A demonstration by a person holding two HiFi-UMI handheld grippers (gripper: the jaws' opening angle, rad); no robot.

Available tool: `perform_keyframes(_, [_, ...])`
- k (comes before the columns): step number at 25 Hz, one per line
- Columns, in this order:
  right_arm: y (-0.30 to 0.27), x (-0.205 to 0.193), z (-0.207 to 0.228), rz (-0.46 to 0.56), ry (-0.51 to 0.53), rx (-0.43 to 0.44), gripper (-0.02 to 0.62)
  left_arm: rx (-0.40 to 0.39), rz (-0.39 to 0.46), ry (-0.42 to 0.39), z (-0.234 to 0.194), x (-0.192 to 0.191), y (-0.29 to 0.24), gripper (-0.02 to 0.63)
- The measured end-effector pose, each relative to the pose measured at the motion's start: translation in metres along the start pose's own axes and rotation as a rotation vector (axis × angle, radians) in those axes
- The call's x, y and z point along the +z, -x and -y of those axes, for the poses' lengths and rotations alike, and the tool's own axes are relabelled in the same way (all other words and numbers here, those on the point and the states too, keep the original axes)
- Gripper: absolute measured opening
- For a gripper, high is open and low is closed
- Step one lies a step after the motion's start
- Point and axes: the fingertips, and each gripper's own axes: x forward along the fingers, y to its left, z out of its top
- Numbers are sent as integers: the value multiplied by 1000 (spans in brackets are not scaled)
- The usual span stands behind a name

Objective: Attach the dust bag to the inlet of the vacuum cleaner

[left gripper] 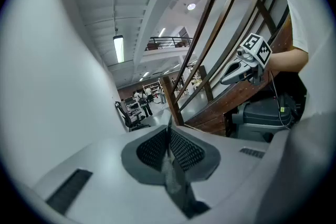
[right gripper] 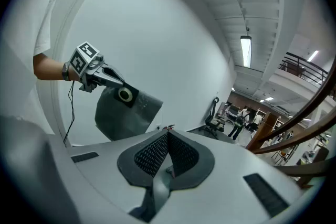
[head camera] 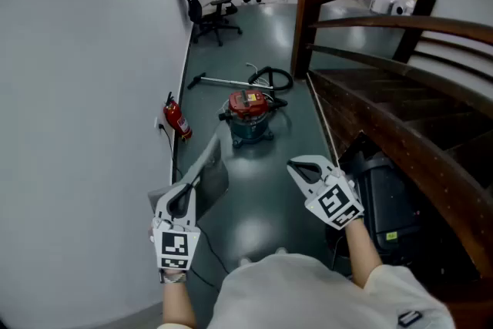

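Observation:
A red-lidded vacuum cleaner (head camera: pixel 248 115) with a teal drum stands on the dark floor a few steps ahead, its hose (head camera: pixel 271 78) and wand (head camera: pixel 223 81) lying behind it. My left gripper (head camera: pixel 198 175) is shut on a grey dust bag (head camera: pixel 212 177), which hangs from its jaws near the white wall. In the right gripper view the bag (right gripper: pixel 123 115) shows a round collar (right gripper: pixel 125 94) on a dark card, just under the left gripper (right gripper: pixel 119 86). My right gripper (head camera: pixel 297 166) is shut with nothing in it, level with the left, pointing at the vacuum.
A red fire extinguisher (head camera: pixel 177 120) stands by the wall left of the vacuum. A wooden staircase (head camera: pixel 385 96) runs along the right, with a black case (head camera: pixel 389 204) at its foot. An office chair (head camera: pixel 209 11) and people stand farther down the hall.

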Motion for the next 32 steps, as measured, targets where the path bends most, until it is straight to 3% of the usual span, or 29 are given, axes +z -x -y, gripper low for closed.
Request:
perform_keyframes(8, [0, -6, 4, -13, 5, 6, 26, 3, 9, 26, 0, 3, 0, 21])
perform_keyframes(14, [5, -4, 11, 36, -60, 11, 28, 11, 5, 41, 2, 4, -2, 21])
perform_keyframes(21, [8, -9, 28, 19, -49, -30, 28, 27, -1, 42, 9, 11, -9, 21])
perform_keyframes(32, [24, -41, 53, -2, -50, 26, 26, 72, -14, 38, 33, 25, -29, 21])
